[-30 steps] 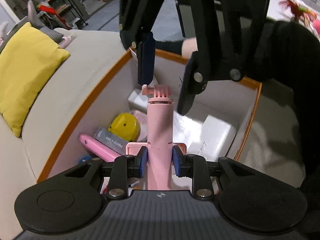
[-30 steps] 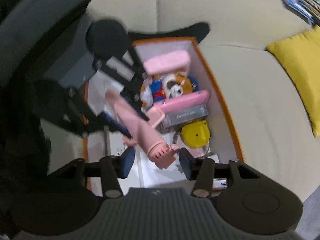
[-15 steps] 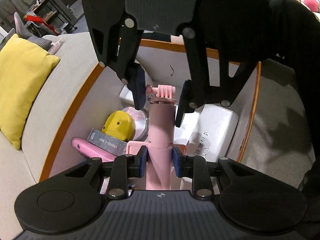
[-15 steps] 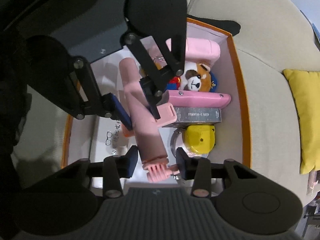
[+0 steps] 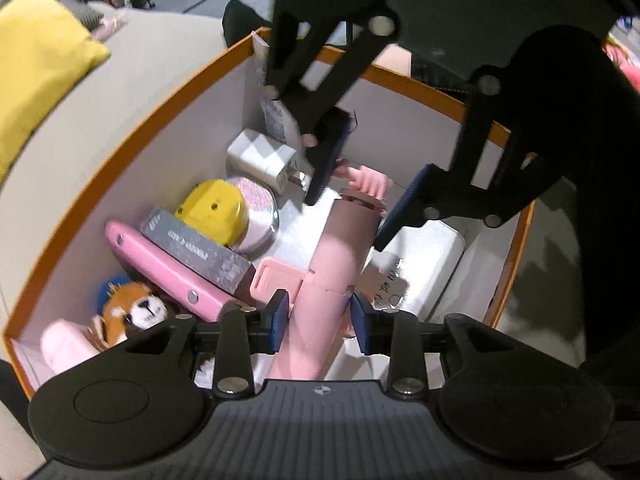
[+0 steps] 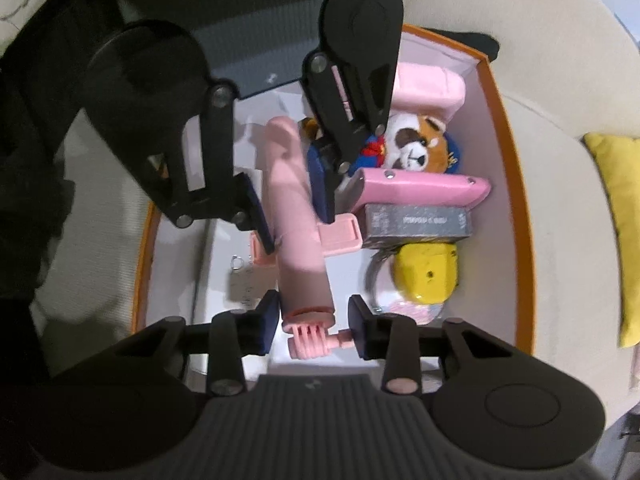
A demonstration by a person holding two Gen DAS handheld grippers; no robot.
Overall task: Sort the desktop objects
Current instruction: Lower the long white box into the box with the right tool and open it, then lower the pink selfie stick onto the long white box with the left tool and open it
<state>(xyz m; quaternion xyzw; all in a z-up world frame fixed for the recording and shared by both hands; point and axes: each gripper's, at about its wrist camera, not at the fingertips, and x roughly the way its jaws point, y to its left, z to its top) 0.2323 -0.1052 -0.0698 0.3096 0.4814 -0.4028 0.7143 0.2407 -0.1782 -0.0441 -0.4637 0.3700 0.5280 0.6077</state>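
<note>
A pink selfie stick [image 5: 340,248] lies slanted inside an orange-rimmed box [image 5: 120,152] on a beige sofa. My left gripper [image 5: 319,322] straddles the stick's lower tube. Its jaws are opening, and a thin gap shows beside each pad. From the opposite side, my right gripper [image 6: 314,326] straddles the stick's ribbed head [image 6: 310,340]. Its jaws are closing: the head's side knob touches one pad and the other pad stands a sliver off. In the right wrist view the left gripper [image 6: 294,216] flanks the stick [image 6: 296,184] mid-length. The right gripper [image 5: 352,208] shows in the left wrist view too.
The box also holds a pink case [image 5: 168,268], a grey card box [image 5: 196,248], a yellow toy [image 5: 212,208], a plush animal [image 5: 136,308], a white charger [image 5: 264,156] and a white box [image 5: 424,256]. A yellow cushion [image 5: 36,60] lies on the sofa beyond.
Both grippers sank deeper into the box. The right jaws narrowed around the stick's head. The left jaws spread off the tube, and the stick now leans to one side.
</note>
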